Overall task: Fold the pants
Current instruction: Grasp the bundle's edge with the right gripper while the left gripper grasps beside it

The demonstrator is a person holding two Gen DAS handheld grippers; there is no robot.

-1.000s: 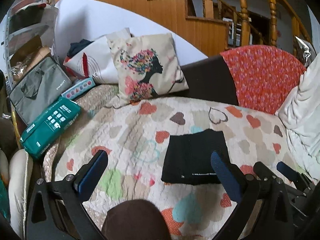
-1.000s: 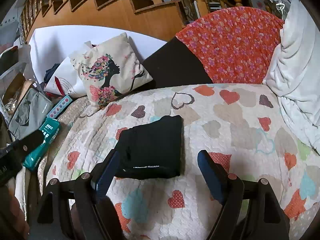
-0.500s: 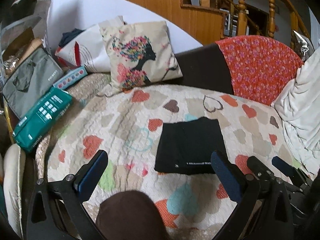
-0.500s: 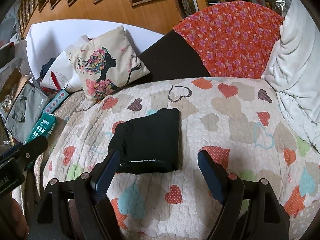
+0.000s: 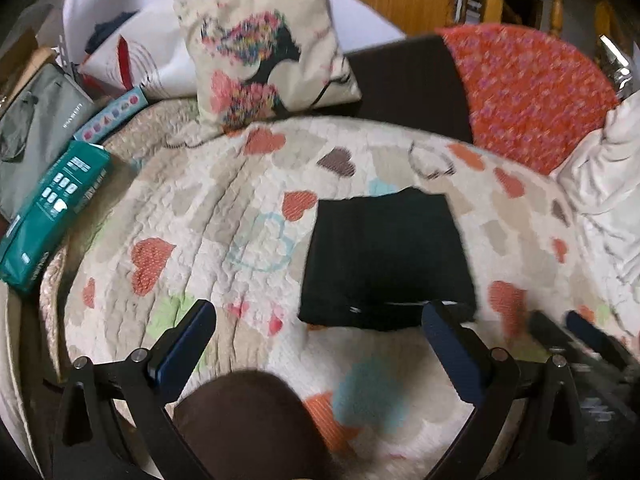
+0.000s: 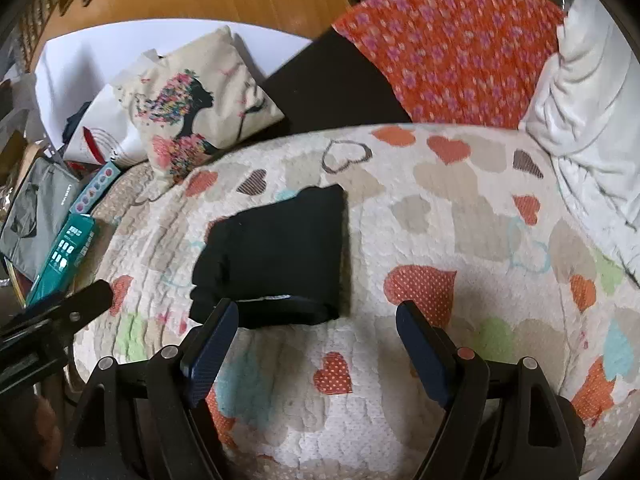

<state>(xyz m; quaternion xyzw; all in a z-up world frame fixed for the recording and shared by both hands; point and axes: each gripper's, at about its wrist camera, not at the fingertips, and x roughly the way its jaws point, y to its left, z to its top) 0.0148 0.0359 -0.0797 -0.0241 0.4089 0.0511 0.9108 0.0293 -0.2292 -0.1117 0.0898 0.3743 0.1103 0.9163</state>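
Observation:
Black pants (image 5: 386, 258) lie folded into a flat rectangle on a heart-patterned quilt (image 5: 224, 216). My left gripper (image 5: 320, 320) hovers open just short of their near edge, its right finger over the near right corner, nothing between the pads. In the right wrist view the same pants (image 6: 276, 256) sit ahead and to the left. My right gripper (image 6: 318, 316) is open too, its left finger at the near edge of the fabric, and it holds nothing. The left gripper's frame (image 6: 60, 316) shows at the left edge of that view.
Two printed cushions (image 5: 264, 52) lean at the back of the bed. A green box (image 5: 52, 216) and grey bag (image 5: 36, 128) lie off the left side. A white duvet (image 6: 592, 92) is heaped on the right, beside an orange floral cover (image 6: 452, 44). A wooden staircase stands behind.
Both grippers have dropped and tilted downward toward the quilt, so the folded pants now sit nearer their fingertips. The pants have not moved, and both jaws stay wide.

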